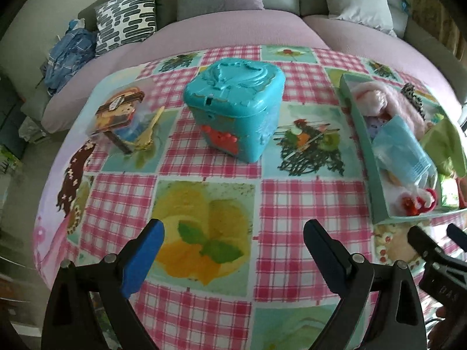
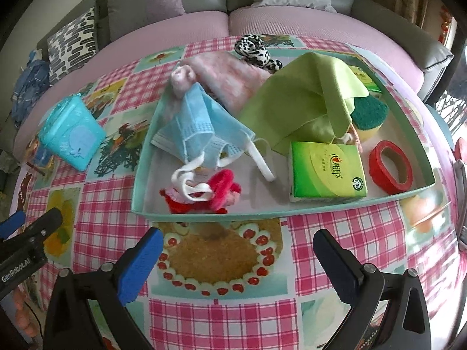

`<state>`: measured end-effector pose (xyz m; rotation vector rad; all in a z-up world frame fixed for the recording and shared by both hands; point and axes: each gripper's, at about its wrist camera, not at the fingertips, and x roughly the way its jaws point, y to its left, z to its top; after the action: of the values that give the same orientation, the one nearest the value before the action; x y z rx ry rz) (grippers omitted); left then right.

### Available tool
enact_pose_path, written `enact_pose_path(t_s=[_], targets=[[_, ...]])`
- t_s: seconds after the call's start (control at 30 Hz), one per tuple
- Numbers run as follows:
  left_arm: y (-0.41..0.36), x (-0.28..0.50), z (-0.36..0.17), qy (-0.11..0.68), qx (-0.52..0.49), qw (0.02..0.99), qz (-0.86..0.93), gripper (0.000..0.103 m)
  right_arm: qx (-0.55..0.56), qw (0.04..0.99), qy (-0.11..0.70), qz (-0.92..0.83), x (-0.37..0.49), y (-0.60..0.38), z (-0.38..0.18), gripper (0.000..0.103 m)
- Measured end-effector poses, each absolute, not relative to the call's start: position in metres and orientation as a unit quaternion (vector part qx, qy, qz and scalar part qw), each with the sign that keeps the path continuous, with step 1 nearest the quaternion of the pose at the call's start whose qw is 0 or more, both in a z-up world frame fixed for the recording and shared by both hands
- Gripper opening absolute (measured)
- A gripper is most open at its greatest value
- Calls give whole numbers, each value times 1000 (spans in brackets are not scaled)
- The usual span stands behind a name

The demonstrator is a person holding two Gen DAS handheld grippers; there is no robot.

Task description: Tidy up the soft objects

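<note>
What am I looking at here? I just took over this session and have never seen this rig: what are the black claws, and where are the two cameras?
There is no robot arm: a person holds one two-finger gripper in each hand, and each carries a fisheye camera looking forward along its fingers. The left gripper is open and empty, facing a closed turquoise box on the checked tablecloth. The right gripper is also open and empty, facing a shallow tray. In the tray lie a blue face mask, a green cloth, a tissue pack, a roll of red tape, a sponge, a pink cloth and a red fluffy item. Nothing is held.
</note>
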<state>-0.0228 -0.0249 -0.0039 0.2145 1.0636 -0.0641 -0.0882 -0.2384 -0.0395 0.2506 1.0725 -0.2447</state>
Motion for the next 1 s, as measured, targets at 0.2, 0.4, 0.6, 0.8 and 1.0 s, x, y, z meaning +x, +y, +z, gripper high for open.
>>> enact_pose_path(t_s=[0.2,0.4,0.6,0.8,1.0], targets=[[-22,-21,-11,517,108,849,-19,96,113,847,504,-124,-90,-241,-39,103],[-28,-20,-18,524,125,842,-24,96,99,853,497,-121,-95,-239,-36,103],[-32,-18,-26,534,134,834,-31,96,90,854,498,-124,-95,-236,-40,103],[-38,-19,-30,537,149,829,-37,96,86,854,499,-124,-97,-235,-45,103],[-37,-17,-35,545,151,824,-43,96,81,850,506,-120,-96,-233,-51,103]])
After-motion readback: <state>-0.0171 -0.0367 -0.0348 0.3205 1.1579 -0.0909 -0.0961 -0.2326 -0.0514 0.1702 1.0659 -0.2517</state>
